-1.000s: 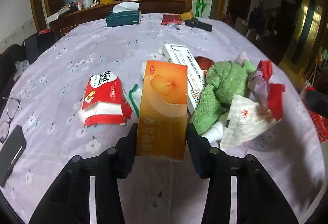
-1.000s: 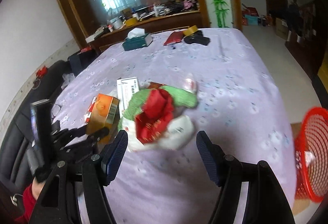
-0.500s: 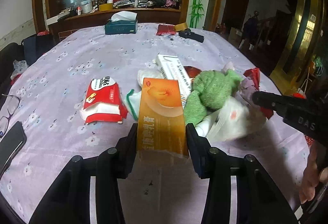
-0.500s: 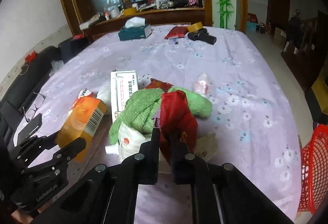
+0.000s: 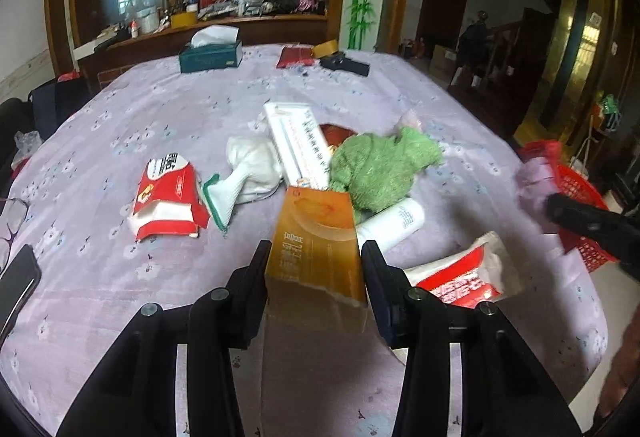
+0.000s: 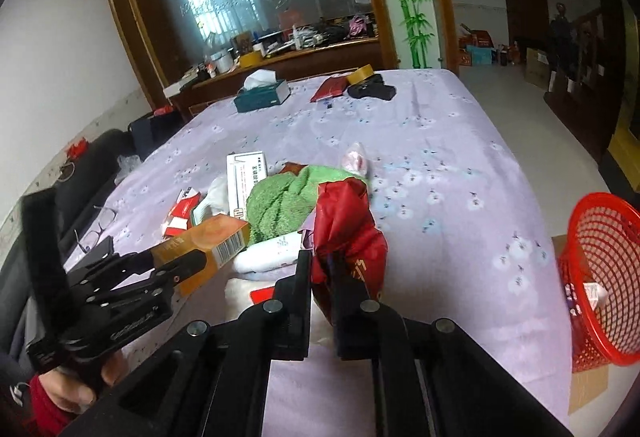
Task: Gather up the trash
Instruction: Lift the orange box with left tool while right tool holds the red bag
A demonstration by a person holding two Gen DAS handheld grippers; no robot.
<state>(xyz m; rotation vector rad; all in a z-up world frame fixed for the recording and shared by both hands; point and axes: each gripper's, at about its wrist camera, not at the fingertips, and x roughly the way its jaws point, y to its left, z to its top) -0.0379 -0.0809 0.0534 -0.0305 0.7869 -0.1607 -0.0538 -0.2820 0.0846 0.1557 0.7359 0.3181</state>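
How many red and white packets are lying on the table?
2. One red and white packet lies left of the white sock; the other lies right of the orange box held in the left tool. More could hide under the pile.

Teal tissue box, black pouch, glasses on lilac tablecloth.

We see a soft purple cloth on the table. The orange box is smooth, shiny card. The green towel looks fuzzy. The red bag is crinkly, shiny plastic. The red basket is plastic mesh.
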